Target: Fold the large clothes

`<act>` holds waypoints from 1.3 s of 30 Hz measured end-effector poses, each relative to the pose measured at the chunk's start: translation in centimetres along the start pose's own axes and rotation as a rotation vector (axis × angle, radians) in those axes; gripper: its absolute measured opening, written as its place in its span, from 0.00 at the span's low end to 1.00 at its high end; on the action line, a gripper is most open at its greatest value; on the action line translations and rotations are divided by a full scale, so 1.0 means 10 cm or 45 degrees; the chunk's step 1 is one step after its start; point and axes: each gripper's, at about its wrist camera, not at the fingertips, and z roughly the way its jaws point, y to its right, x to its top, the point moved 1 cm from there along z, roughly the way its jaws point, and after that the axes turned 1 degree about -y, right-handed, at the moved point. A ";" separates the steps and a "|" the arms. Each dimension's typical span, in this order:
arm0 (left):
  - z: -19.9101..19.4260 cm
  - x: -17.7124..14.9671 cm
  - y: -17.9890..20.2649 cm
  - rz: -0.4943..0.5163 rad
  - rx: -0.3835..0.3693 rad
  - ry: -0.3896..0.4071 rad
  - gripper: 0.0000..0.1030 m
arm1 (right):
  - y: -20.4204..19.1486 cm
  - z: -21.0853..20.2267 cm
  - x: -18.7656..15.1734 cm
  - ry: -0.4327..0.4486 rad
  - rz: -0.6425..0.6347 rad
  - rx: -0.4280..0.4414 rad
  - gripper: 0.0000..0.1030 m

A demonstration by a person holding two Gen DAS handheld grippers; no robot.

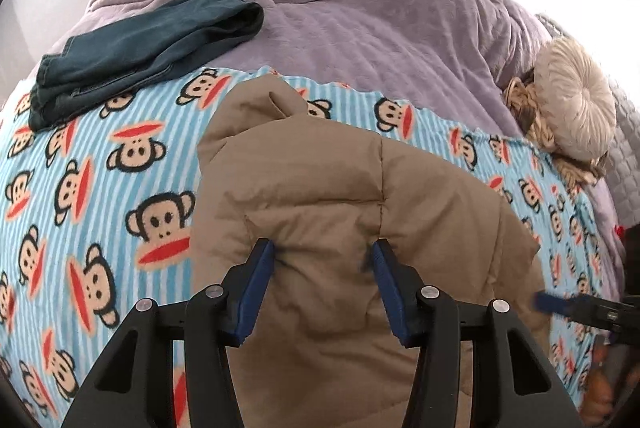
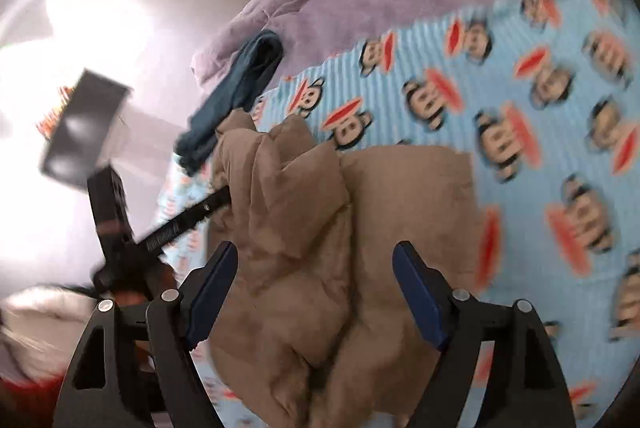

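Observation:
A tan puffy quilted jacket (image 1: 340, 195) lies folded on the blue monkey-print blanket (image 1: 100, 167) on the bed. My left gripper (image 1: 324, 248) presses on it with its blue pads (image 1: 260, 268) apart on either side of a bulge of fabric. In the right wrist view the jacket (image 2: 304, 228) is bunched in thick folds, and my right gripper (image 2: 316, 260) is wide open over it, its pads (image 2: 416, 284) clear of the cloth. The right gripper also shows in the left wrist view (image 1: 560, 304) at the jacket's right edge. The left gripper's arm (image 2: 180, 224) reaches in from the left.
Folded dark teal trousers (image 1: 136, 47) lie at the blanket's far left corner, on a purple duvet (image 1: 360, 19). A round cream cushion (image 1: 576, 103) and a plush toy (image 1: 532, 111) sit at the right. White wardrobe doors stand behind the bed.

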 end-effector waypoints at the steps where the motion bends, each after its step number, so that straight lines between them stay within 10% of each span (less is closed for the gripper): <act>1: -0.02 0.00 -0.01 -0.003 -0.001 0.004 0.52 | 0.05 0.06 0.01 -0.028 0.046 0.063 0.77; 4: -0.08 0.00 -0.08 -0.016 0.020 0.017 0.52 | 0.17 0.31 0.06 -0.095 0.117 0.136 0.69; 7: -0.13 0.01 -0.14 -0.046 0.048 0.033 0.52 | 0.21 0.52 0.10 -0.161 0.154 0.139 0.10; 8: -0.13 0.01 -0.15 -0.051 0.054 0.037 0.52 | 0.19 0.53 0.10 -0.165 0.151 0.138 0.07; 14: 0.11 -0.03 0.12 -0.003 0.098 -0.014 0.52 | 0.24 0.40 -0.08 -0.115 -0.005 -0.233 0.00; 25: 0.32 -0.17 0.45 0.160 0.217 -0.037 0.53 | 0.72 0.13 -0.32 -0.050 0.284 -0.139 0.02; 30: 0.31 -0.21 0.47 0.152 0.234 -0.026 0.53 | 0.30 -0.18 -0.21 0.044 0.153 -0.144 0.23; 39: 0.11 -0.23 0.49 0.136 0.242 -0.027 0.53 | -0.29 0.00 0.03 0.108 -0.064 -0.277 0.23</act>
